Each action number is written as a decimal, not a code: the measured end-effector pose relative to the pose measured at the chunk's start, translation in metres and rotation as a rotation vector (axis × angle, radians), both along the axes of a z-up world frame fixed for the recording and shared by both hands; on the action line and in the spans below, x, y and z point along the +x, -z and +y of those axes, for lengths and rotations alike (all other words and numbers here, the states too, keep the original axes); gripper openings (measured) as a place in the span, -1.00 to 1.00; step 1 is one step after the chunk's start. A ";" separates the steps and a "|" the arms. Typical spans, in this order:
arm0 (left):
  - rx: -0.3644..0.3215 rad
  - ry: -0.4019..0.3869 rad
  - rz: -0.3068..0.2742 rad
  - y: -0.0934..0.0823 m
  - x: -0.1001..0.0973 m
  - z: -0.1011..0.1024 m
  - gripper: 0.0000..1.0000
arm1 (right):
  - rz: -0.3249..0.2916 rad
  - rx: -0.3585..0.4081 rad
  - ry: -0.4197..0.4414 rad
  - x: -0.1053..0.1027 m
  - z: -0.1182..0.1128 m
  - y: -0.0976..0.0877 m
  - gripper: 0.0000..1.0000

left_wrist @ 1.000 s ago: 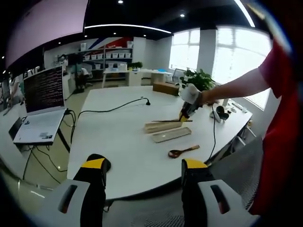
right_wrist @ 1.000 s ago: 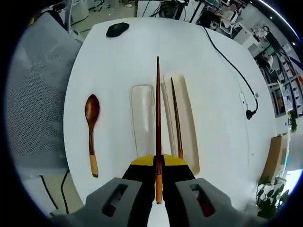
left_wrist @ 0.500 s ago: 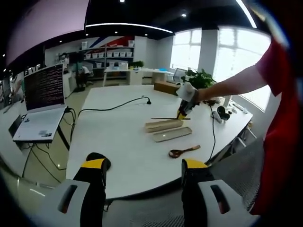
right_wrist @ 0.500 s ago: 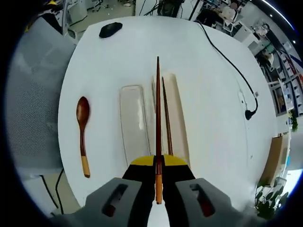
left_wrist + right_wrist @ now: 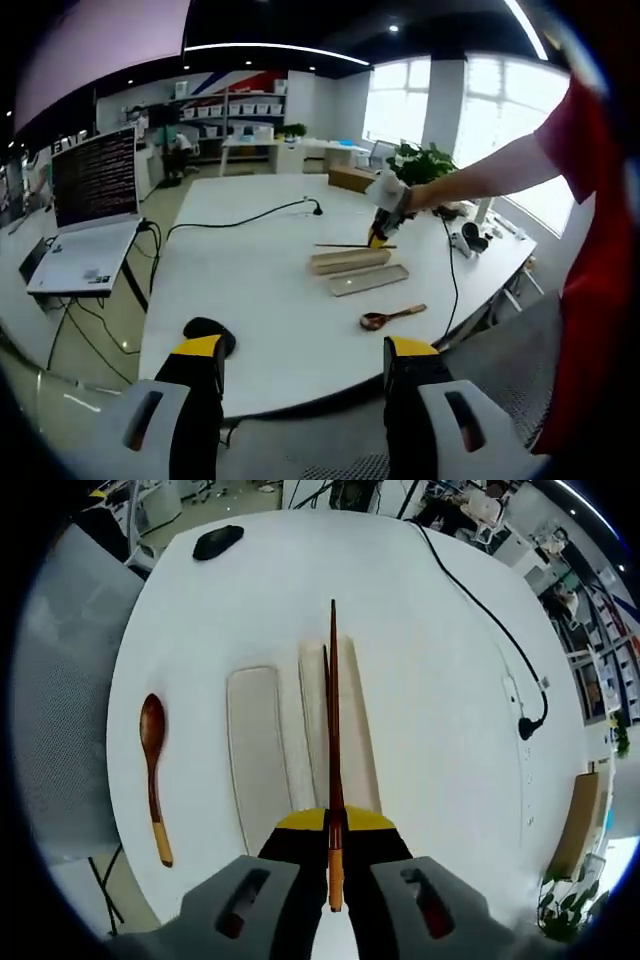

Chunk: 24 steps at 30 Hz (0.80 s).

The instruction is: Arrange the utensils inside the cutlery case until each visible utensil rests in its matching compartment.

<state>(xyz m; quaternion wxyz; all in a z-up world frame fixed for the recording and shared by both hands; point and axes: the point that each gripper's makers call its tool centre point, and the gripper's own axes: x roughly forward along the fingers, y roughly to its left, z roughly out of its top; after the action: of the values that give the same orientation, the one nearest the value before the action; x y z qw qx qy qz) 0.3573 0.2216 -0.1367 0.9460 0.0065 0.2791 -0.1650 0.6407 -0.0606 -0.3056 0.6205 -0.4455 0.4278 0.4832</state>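
Observation:
In the right gripper view my right gripper is shut on a dark wooden chopstick that points straight ahead above the beige cutlery case. A second chopstick lies in that case, just left of the held one. The case's clear lid lies to its left, and a wooden spoon rests on the white table further left. In the left gripper view my left gripper is open near the table's edge, far from the case, the lid and the spoon. The right gripper holds the chopstick over the case.
A black cable runs across the table to a plug. A black mouse lies at the table's far end; it shows by my left jaw. A mesh chair stands beside the table. A laptop sits on a side desk.
The right gripper has shifted sideways with the chopstick, so the held stick now hangs directly over the case and the chopstick lying in it. The left gripper stays open and still.

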 end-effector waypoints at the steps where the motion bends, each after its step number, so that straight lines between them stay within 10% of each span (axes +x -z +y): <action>1: 0.004 0.000 -0.001 0.000 0.001 0.000 0.33 | 0.001 0.002 0.000 0.001 0.000 0.002 -0.99; 24: 0.044 -0.031 -0.011 -0.004 0.003 0.010 0.33 | 0.024 -0.092 -0.052 0.018 -0.006 0.029 -0.99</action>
<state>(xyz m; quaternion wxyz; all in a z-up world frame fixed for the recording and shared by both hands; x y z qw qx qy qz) 0.3600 0.2320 -0.1323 0.9495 0.0238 0.2775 -0.1443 0.6590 -0.0662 -0.3346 0.5815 -0.4786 0.4453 0.4842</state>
